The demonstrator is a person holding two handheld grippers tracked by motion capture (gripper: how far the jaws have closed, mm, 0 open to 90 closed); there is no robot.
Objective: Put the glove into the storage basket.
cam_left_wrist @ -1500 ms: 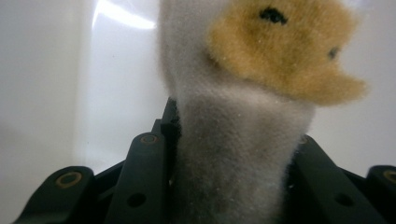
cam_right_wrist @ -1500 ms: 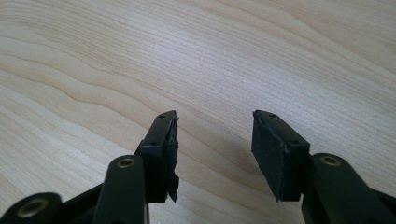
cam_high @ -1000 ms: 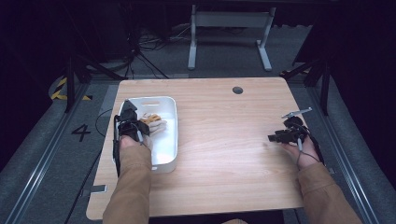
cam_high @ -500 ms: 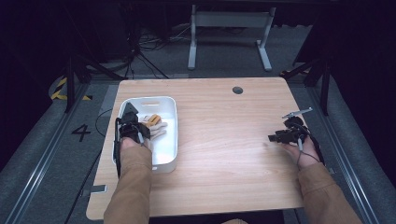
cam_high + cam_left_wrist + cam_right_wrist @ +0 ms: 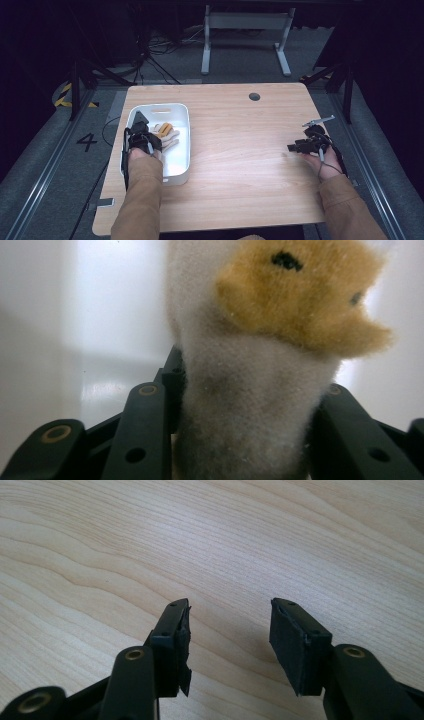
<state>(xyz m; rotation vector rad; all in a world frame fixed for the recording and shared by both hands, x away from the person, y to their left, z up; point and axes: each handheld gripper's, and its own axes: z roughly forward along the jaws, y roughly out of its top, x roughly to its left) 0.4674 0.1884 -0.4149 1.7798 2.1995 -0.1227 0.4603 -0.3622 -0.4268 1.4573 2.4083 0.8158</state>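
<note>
A white and tan plush toy [image 5: 166, 133] lies in the white bin [image 5: 160, 106] at the table's left. My left gripper [image 5: 141, 125] reaches into the bin from the near side. In the left gripper view the plush toy [image 5: 300, 305] fills the gap between the jaws and touches both pads. The jaws of my left gripper [image 5: 247, 390] have just been opening, with the toy still between them. Near the table's right edge my right gripper [image 5: 294, 147] rests low and points left. In its own view my right gripper [image 5: 230, 625] is open over bare wood with nothing between the jaws.
The wooden table [image 5: 240, 130] has a round cable hole [image 5: 254, 96] at the back. Dark floor, cables and a desk frame [image 5: 245, 30] lie beyond the far edge. A rail [image 5: 365, 165] runs along the right side.
</note>
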